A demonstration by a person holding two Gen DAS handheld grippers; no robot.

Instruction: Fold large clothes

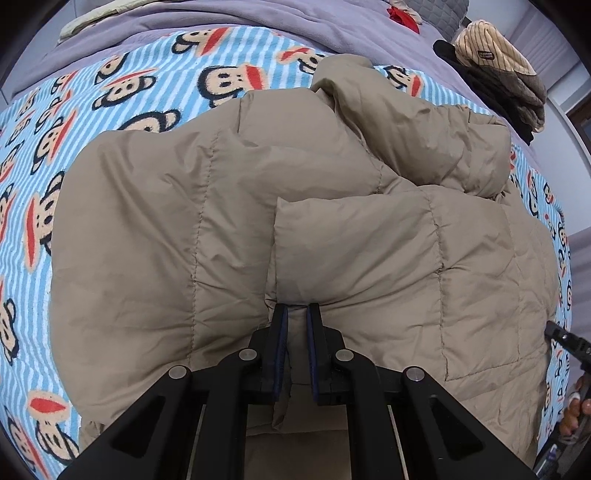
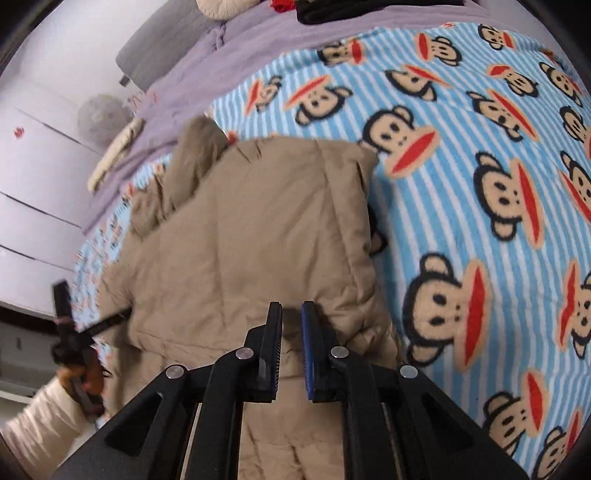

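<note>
A tan quilted puffer jacket [image 1: 221,221] lies folded on a blue striped monkey-print blanket [image 1: 37,166]. My left gripper [image 1: 297,310] is shut on the jacket's near edge, with a pinch of tan cloth showing between its pads. In the right wrist view the jacket [image 2: 240,240] fills the middle, and my right gripper [image 2: 291,308] has its fingers close together with tan fabric between them at the near right edge. The other gripper [image 2: 70,332] shows at the left of that view, held by a hand in a white sleeve [image 2: 40,417].
The blanket [image 2: 480,184] covers a bed with a purple sheet [image 1: 258,14] beyond it. A pile of folded dark and striped clothes [image 1: 498,74] sits at the far right corner. White drawers [image 2: 37,184] stand beside the bed.
</note>
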